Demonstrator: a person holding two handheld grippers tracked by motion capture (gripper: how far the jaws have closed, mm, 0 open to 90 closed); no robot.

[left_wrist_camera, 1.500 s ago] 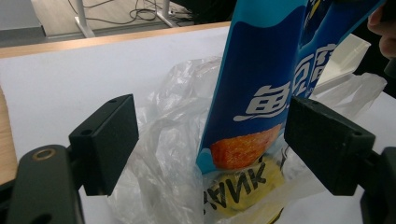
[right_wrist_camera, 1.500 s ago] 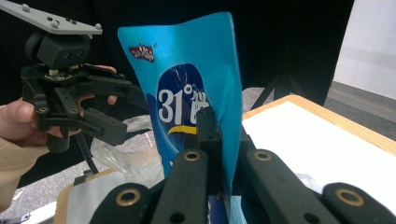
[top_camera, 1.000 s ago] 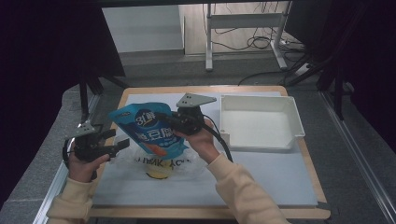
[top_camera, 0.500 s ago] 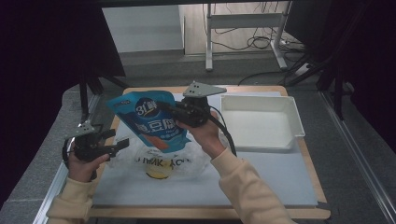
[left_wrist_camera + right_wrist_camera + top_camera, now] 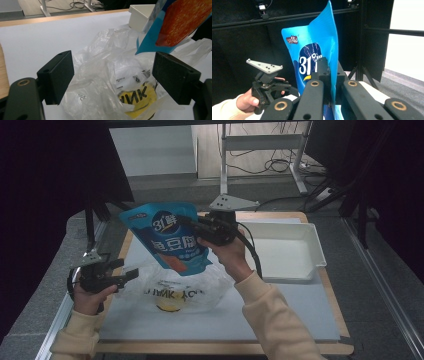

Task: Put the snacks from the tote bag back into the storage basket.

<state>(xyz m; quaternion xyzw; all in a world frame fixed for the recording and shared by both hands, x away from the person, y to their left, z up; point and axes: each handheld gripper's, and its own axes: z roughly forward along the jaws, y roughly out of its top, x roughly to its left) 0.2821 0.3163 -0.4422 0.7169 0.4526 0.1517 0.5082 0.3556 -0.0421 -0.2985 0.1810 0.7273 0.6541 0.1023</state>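
A: High view, item one?
B: Right gripper (image 5: 196,228), held in the person's right hand, raised above the tabletop (image 5: 280,315). Jaws closed flat on the edge of a blue snack pouch (image 5: 167,237), which hangs tilted in the air, white "31" lettering on top, orange patch at the lower end.

A: Item two?
B: Clear plastic bag (image 5: 175,285), crumpled on the white tabletop directly under the pouch, dark lettering on it, a yellow object (image 5: 169,304) inside. Left gripper (image 5: 131,276) at the bag's left edge, low over the tabletop. White tray (image 5: 314,251) at the right rear, apart from the rest.

A: Left gripper view?
B: Jaws spread wide, holding nothing. Between them lies the plastic bag (image 5: 110,75), with the yellow object (image 5: 140,100) showing through the film. The pouch's lower corner (image 5: 172,25) hangs above the bag at upper right; the white tray's corner (image 5: 138,16) sits behind.

A: Right gripper view?
B: Jaws pinched shut on the blue pouch (image 5: 312,50), which stands upright against the dark backdrop. Left gripper (image 5: 290,88) lower left, farther off.
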